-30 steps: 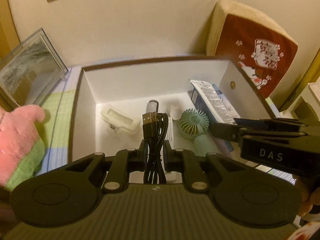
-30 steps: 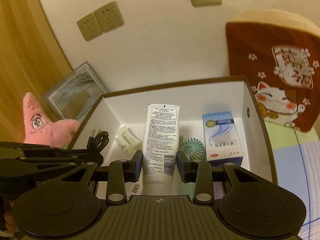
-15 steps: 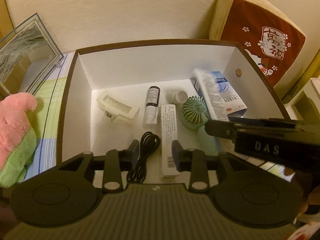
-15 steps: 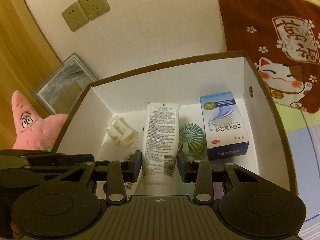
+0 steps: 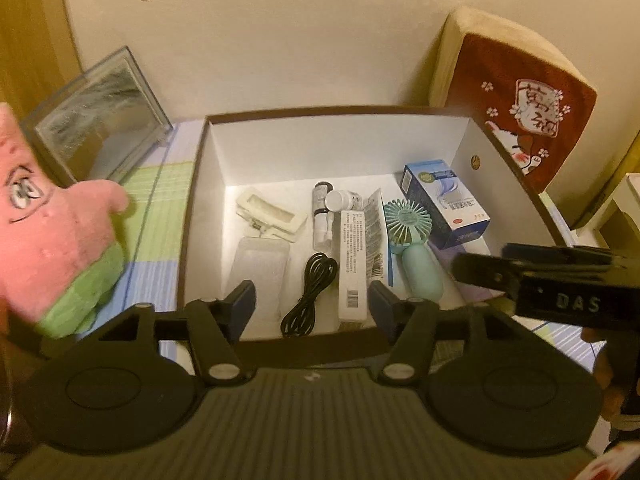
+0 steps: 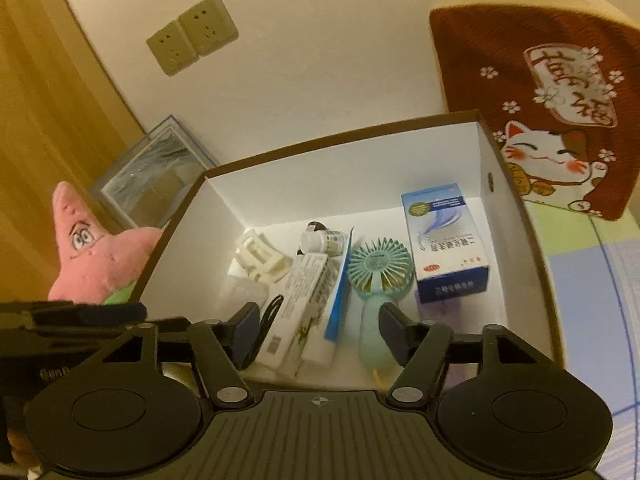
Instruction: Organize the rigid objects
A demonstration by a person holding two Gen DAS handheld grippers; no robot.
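Now cable [image 5: 310, 292] below open left claw [image 5: 312, 306].

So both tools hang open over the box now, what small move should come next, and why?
Probably lift both clear of the box. The left tool, jaws just opened, has left the black cable lying inside; the right tool, also just opened, has left the white tube inside.

Left gripper [image 5: 312, 296]: matte black, two angled link arms ending in dark blue pads, silver pivot screws, round raised discs either side of a ribbed grey-black body with a small pale mark at centre. Right gripper [image 6: 316, 324]: same build, small crosshair mark at the ribbed body's front edge; side housing embossed "DAS".
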